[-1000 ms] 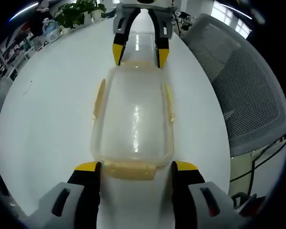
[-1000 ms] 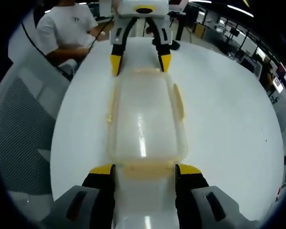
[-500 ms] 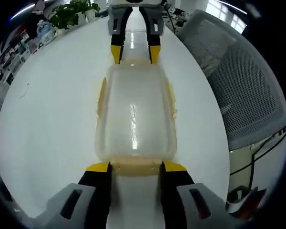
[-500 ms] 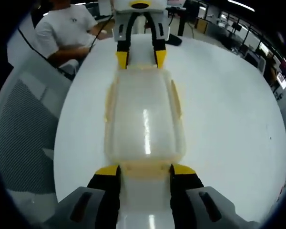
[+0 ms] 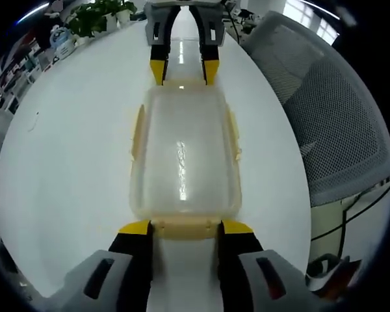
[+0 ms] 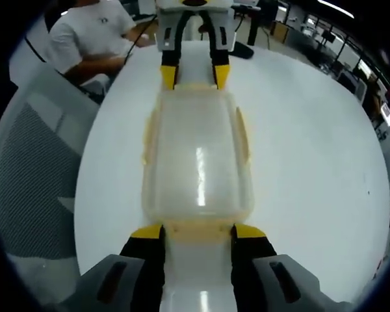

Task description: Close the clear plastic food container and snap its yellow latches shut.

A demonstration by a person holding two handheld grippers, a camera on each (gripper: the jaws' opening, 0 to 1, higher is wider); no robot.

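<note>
- Here, in the left gripper view, the clear rectangular plastic food container [image 5: 184,156] lies lengthwise on the round white bench [image 5: 71,149], its lid on top.
- The left hand-held gripper [image 5: 185,227] rises from the bottom edge; its two yellow-tipped black jaws stand apart, one at each end of the pale yellow end latch [image 5: 185,227] on the container's near short side, touching or just beside it.
- At the far short side, the right hand-held gripper [image 5: 182,70] comes in from the top, its yellow tips likewise apart and set at the container's far end.
- Pale yellow side latches [image 5: 137,129] run along both long sides; whether they are snapped down cannot be told.
- A grey mesh office chair [image 5: 331,123] stands beside the bench on the right, and green potted plants [image 5: 104,16] sit at the far upper left.
- In the right gripper view, the same container [image 6: 197,159] lies ahead on the bench [image 6: 312,149], seen from its other end.
- The right hand-held gripper [image 6: 197,231] has its jaws parted, flanking the near yellow end latch [image 6: 197,231].
- The left hand-held gripper [image 6: 194,75] meets the far end from the top, its jaws also apart.
- A person in a white T-shirt [image 6: 94,32] sits beyond the bench at upper left, and the grey mesh chair [image 6: 32,175] stands on the left.
</note>
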